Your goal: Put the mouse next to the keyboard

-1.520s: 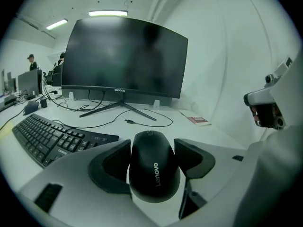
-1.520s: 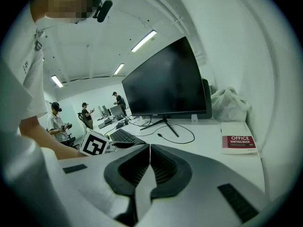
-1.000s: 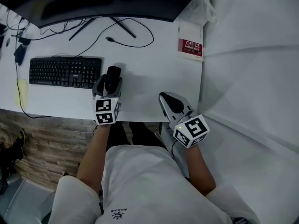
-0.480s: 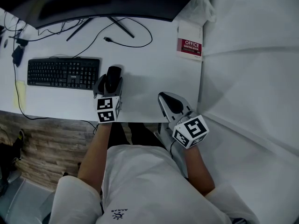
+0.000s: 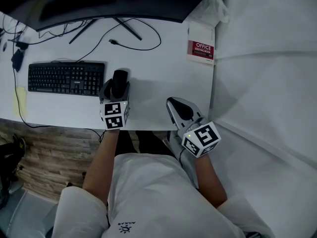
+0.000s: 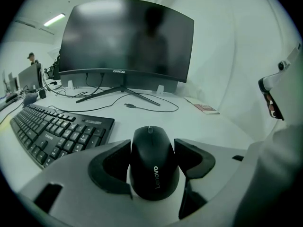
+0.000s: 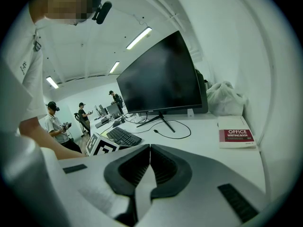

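A black Lenovo mouse (image 6: 154, 162) sits between the jaws of my left gripper (image 6: 152, 159), which is shut on its sides. In the head view the mouse (image 5: 119, 81) rests on the white desk just right of the black keyboard (image 5: 66, 78), with the left gripper (image 5: 115, 89) around it. The keyboard (image 6: 57, 132) shows to the left in the left gripper view, a small gap from the mouse. My right gripper (image 5: 179, 111) hovers at the desk's front right edge, shut and empty; its jaws (image 7: 150, 167) meet.
A curved monitor (image 6: 124, 41) on a stand fills the back of the desk (image 5: 163, 71). A loose cable (image 5: 136, 42) lies before it. A red-and-white writing book (image 5: 202, 47) sits at the back right. Cables cluster at the far left. White wall panels stand to the right.
My left gripper with the mouse has shifted slightly away from me, staying beside the keyboard's right end. The right gripper has barely moved.
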Tool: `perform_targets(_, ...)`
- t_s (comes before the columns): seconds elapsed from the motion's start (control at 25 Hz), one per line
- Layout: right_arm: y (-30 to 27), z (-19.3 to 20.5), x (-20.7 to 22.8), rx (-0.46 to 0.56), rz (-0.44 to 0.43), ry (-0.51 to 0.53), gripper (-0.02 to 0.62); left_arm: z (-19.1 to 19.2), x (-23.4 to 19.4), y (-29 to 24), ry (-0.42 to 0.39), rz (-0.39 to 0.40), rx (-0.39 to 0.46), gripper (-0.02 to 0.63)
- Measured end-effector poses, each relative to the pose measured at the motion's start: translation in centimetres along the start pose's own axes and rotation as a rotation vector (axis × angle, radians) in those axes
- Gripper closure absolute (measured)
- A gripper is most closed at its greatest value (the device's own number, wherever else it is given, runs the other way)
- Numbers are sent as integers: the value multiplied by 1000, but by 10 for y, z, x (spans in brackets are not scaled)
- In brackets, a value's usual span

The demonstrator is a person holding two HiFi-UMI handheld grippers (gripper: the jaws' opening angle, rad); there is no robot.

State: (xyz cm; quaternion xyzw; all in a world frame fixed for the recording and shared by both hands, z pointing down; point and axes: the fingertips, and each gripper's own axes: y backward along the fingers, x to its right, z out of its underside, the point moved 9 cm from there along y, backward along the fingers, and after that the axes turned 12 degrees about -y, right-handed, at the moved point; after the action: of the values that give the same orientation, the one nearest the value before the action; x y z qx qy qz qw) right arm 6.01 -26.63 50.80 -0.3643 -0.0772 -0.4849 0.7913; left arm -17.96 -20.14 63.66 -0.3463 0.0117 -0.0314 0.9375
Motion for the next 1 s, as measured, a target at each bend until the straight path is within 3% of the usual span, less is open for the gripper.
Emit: perform_targets(1.0,-42,10,-18,-58,21,35,575,-7,5,-9,-71,-82,-66,310)
